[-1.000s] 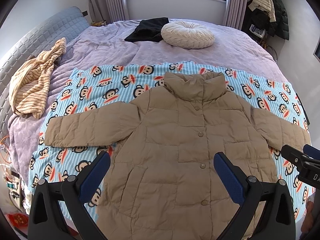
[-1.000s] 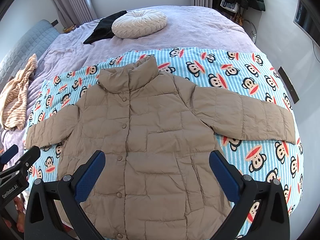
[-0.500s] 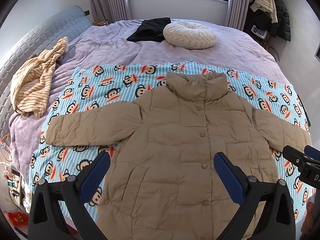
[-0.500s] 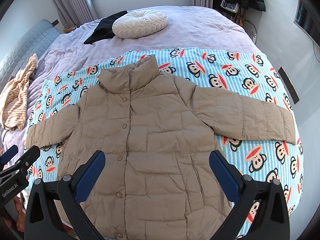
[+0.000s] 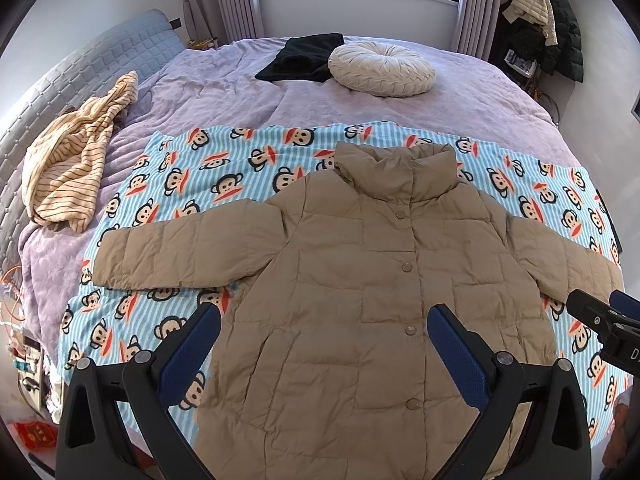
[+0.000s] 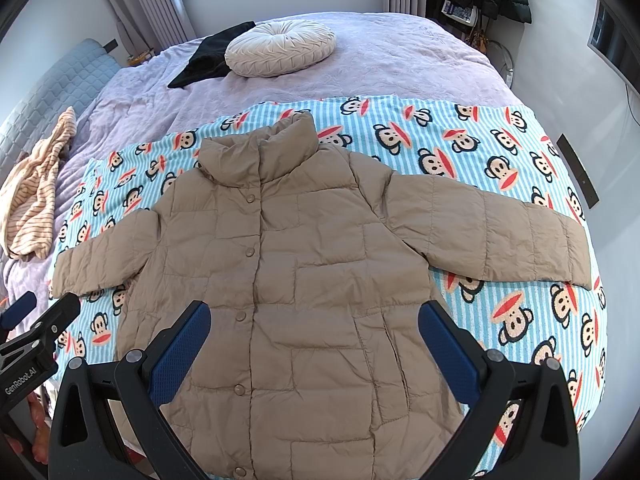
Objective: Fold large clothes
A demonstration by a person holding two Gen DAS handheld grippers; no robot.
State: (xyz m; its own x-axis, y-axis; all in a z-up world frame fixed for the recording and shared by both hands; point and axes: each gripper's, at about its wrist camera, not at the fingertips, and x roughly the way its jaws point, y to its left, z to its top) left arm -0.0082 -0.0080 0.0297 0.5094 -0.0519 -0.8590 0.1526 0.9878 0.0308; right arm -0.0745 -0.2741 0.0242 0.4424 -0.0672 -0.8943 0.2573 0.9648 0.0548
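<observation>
A tan quilted puffer jacket (image 5: 360, 280) lies flat, buttoned, front up, both sleeves spread out, on a blue striped monkey-print blanket (image 5: 208, 184). It also shows in the right wrist view (image 6: 304, 272) on the same blanket (image 6: 480, 148). My left gripper (image 5: 324, 344) is open and empty, above the jacket's lower front. My right gripper (image 6: 314, 340) is open and empty, above the jacket's lower half. Each gripper shows at the edge of the other's view, the right one (image 5: 604, 324) and the left one (image 6: 36, 336).
The blanket lies on a lilac bed (image 5: 224, 92). A round cream cushion (image 5: 382, 68) and a black garment (image 5: 304, 58) lie near the far side. A striped yellow garment (image 5: 72, 164) lies at the left by the padded headboard (image 5: 72, 76). Coats (image 5: 548, 20) hang at the right.
The left wrist view has shifted slightly, so the jacket sits a little more to the right and lower. The jacket has not moved. Both grippers stay open.
</observation>
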